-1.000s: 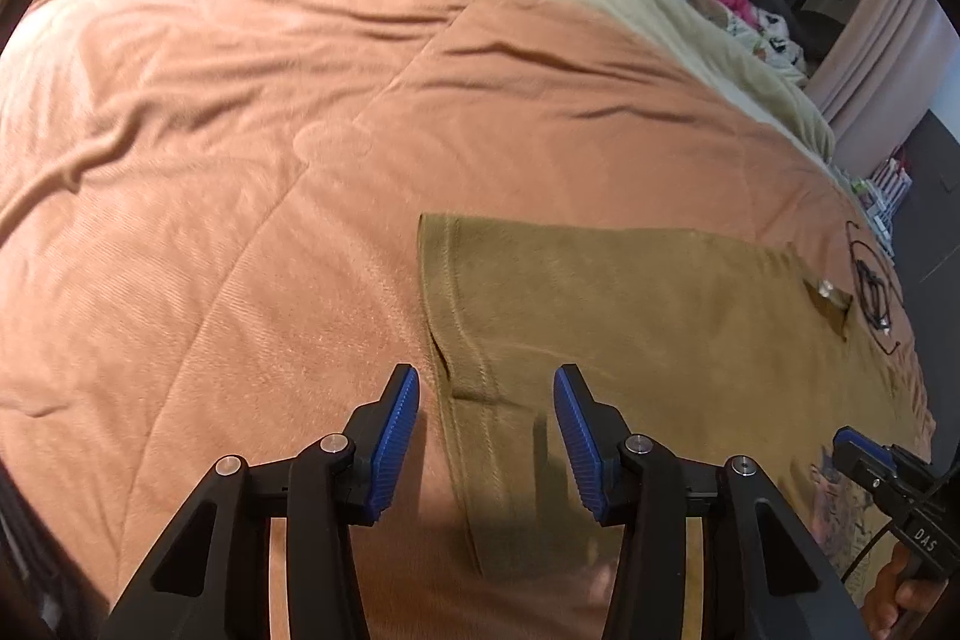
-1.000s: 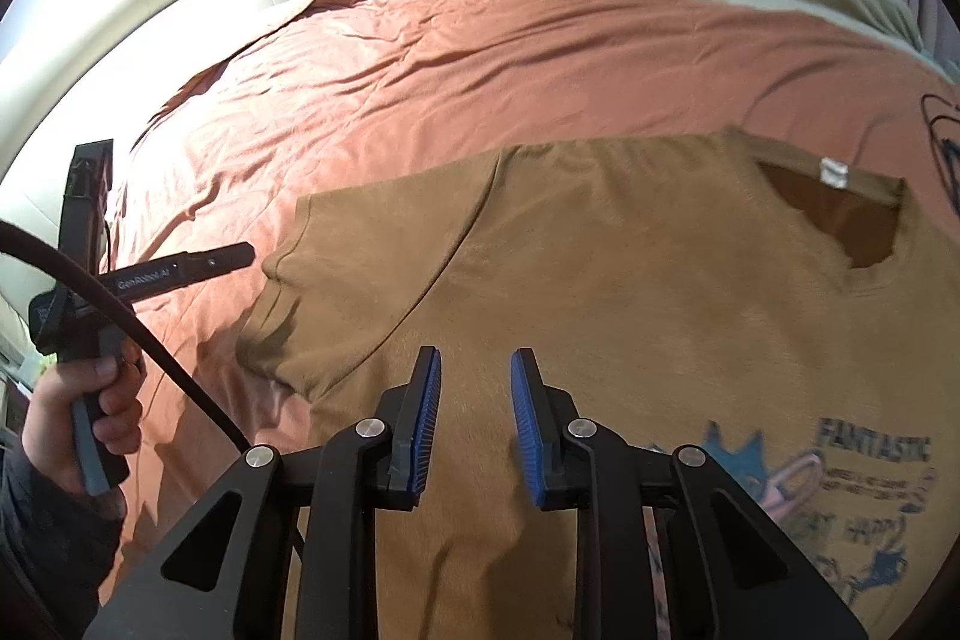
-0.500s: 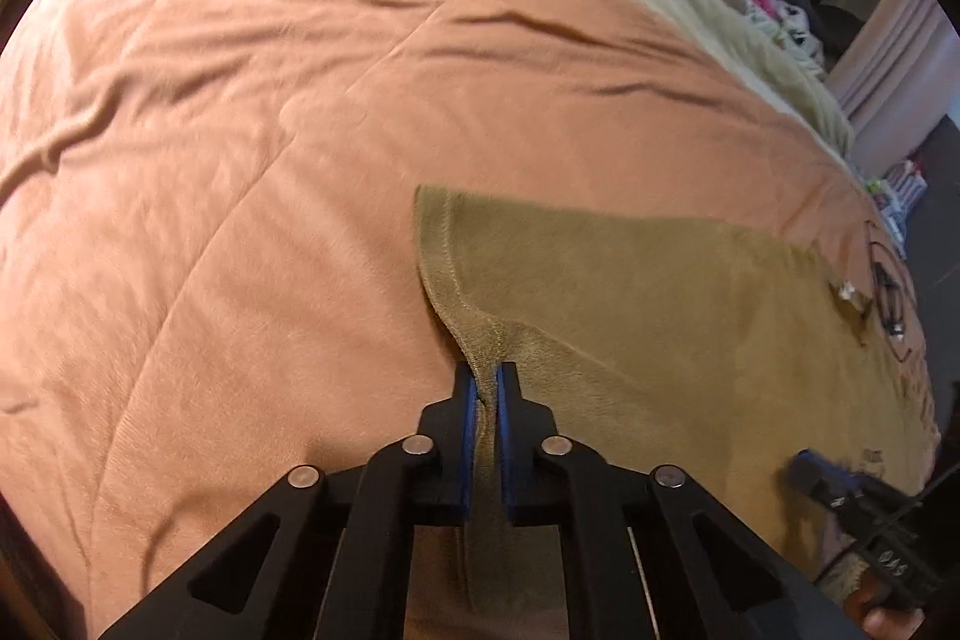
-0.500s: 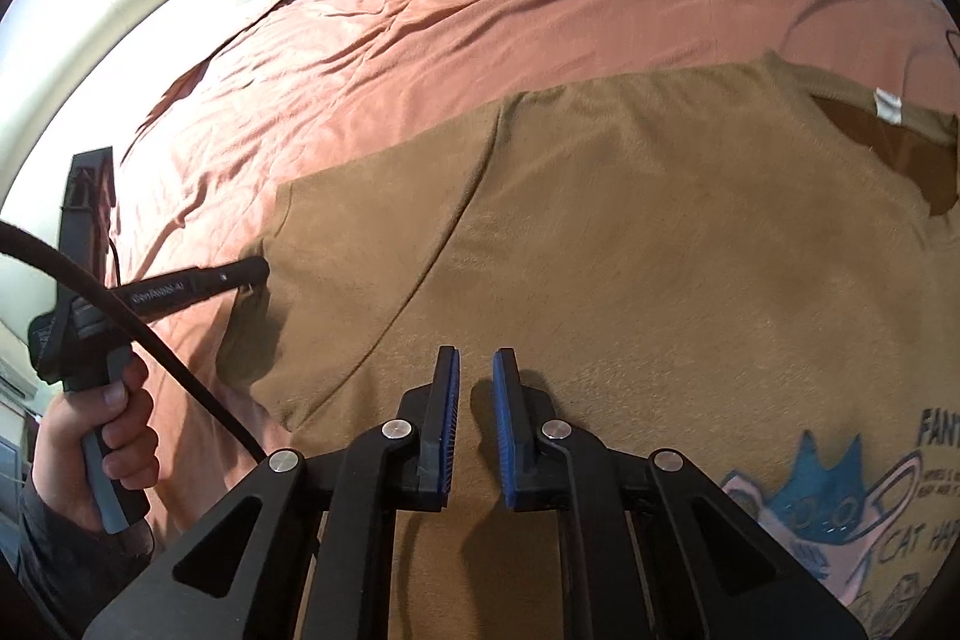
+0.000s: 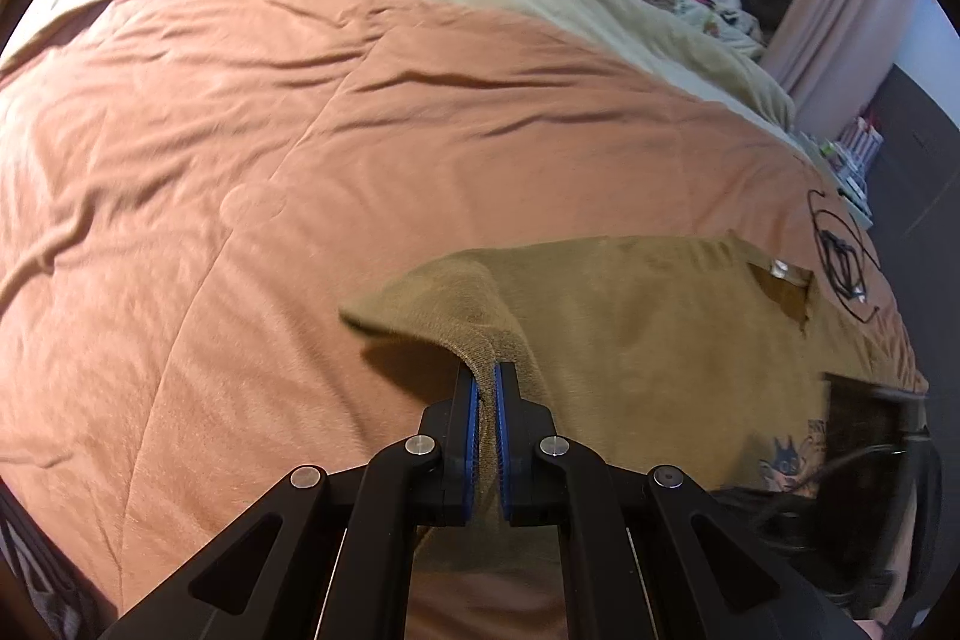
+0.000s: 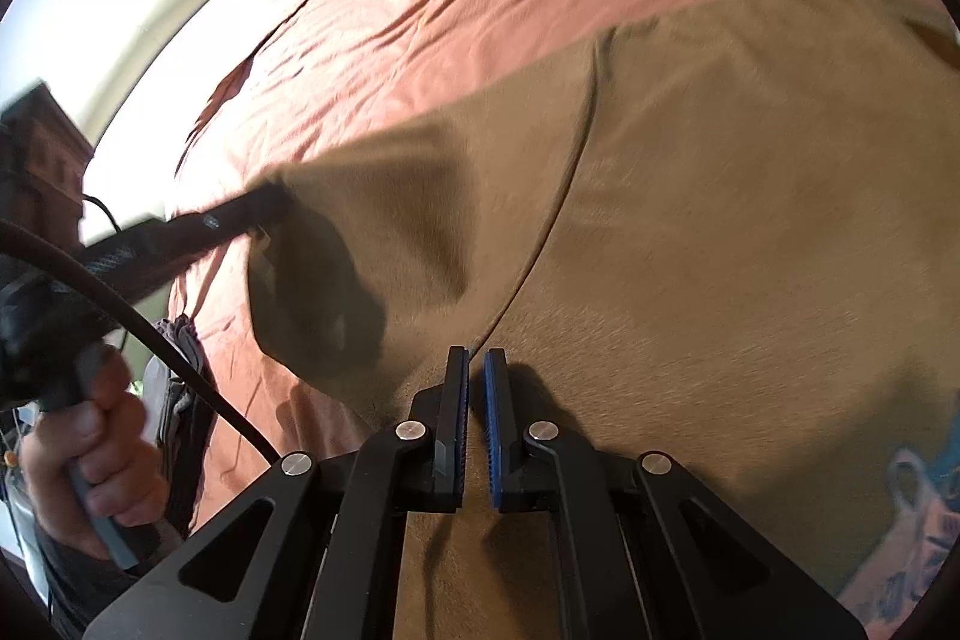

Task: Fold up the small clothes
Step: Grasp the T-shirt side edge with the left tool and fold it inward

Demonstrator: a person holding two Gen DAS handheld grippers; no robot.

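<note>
L gripper (image 5: 486, 381) jaws pinch the sleeve (image 5: 444, 298) hem, raised off the bedspread (image 5: 300, 112) at lower ctr, shirt (image 5: 648, 340) body running off to frame right; R gripper (image 6: 476, 370) jaws pressed together on shirt cloth by the armpit seam, so L is nearer the sleeve to fold in.

- Left gripper (image 5: 486, 370): jaws, wide apart a second ago on either side of the sleeve hem, have just been closing and now pinch the sleeve (image 5: 444, 304) of the brown T-shirt (image 5: 648, 340).
- Sleeve: flat on the bed earlier; now lifted clear of the orange bedspread (image 5: 240, 148), draped in a fold with a shadow beneath.
- Right gripper (image 6: 476, 358): jaws have just been closing; now nearly together, low over the shirt's sleeve seam (image 6: 564, 196), the cloth much nearer than before.
</note>
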